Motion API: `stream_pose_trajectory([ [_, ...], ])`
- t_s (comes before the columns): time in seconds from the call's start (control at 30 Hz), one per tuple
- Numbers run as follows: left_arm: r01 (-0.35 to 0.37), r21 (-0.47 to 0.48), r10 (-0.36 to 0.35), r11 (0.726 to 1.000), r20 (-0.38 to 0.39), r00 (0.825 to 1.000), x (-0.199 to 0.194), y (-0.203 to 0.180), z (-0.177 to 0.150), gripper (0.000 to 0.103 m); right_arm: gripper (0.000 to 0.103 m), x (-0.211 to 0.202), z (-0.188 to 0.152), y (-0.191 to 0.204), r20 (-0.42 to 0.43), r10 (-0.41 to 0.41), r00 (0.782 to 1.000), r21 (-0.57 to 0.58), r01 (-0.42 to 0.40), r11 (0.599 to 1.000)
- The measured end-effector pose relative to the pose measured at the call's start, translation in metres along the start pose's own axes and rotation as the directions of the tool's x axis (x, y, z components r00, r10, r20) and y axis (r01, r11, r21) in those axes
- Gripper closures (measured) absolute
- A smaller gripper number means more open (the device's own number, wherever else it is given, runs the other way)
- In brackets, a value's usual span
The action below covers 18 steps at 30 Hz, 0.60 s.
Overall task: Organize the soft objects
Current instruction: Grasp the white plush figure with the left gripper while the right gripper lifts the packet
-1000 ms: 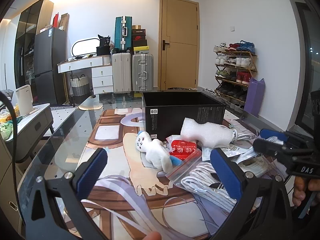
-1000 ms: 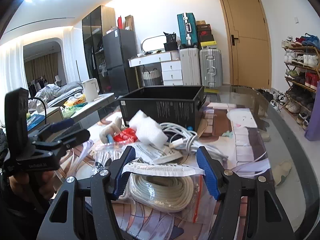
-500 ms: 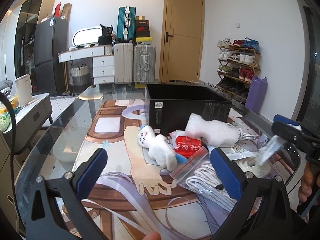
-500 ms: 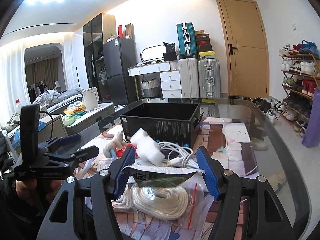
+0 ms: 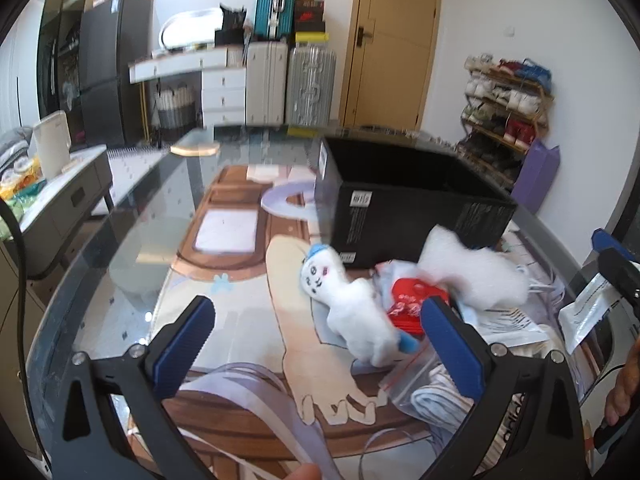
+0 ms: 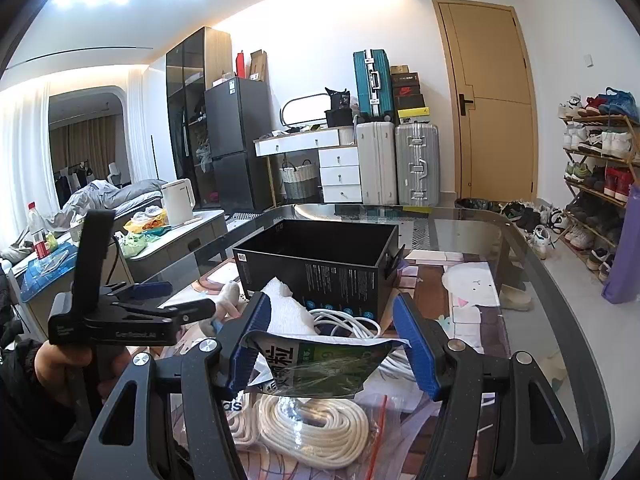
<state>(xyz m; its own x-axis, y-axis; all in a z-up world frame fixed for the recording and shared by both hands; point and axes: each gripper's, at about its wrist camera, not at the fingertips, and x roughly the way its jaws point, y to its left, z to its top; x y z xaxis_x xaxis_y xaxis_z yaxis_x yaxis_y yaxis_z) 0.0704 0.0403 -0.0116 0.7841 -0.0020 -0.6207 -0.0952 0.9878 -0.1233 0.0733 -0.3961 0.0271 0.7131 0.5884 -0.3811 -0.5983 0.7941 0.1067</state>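
Observation:
A white plush toy (image 5: pixel 348 312) with a blue cap lies on the glass table, a little ahead of my left gripper (image 5: pixel 318 340), which is open and holds nothing. Just behind the toy are a red packet (image 5: pixel 412 304) and a white foam piece (image 5: pixel 472 276). The open black box (image 5: pixel 400 204) stands beyond them. My right gripper (image 6: pixel 334 344) is shut on a flat plastic packet (image 6: pixel 320 364) with green and white print. It holds the packet up above a bagged coil of white rope (image 6: pixel 312 428).
A white cable (image 6: pixel 352 320) lies between the foam and the black box. Papers and zip bags cover the table's near right. The table's rounded glass edge (image 6: pixel 560 304) runs along the right, with a shoe rack (image 6: pixel 600 184) past it. A low cabinet (image 5: pixel 60 196) stands to the left.
The right gripper has lifted the packet off the pile. The left gripper has moved in towards the plush toy and tilted, so the toy now looks larger and nearer.

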Motion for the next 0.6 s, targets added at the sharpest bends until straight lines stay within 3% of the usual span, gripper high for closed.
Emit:
stream_pose_trajectory([
  [0.37,0.023,0.008,-0.022,1.0,-0.11,0.994,0.023,0.001,0.007,0.003,0.038,0.012,0.004,-0.002,-0.014,0.014,1.0,-0.006,-0.014,1.0],
  [0.53,0.081,-0.018,-0.083,0.997,-0.15,0.985,0.03,0.003,0.007,0.03,0.038,0.015,0.006,0.0,-0.017,0.02,1.0,-0.012,-0.02,1.0],
  [0.6,0.114,-0.036,-0.118,0.993,-0.159,0.98,0.03,0.002,0.006,0.047,0.038,0.016,0.007,0.0,-0.018,0.022,1.0,-0.012,-0.022,1.0],
])
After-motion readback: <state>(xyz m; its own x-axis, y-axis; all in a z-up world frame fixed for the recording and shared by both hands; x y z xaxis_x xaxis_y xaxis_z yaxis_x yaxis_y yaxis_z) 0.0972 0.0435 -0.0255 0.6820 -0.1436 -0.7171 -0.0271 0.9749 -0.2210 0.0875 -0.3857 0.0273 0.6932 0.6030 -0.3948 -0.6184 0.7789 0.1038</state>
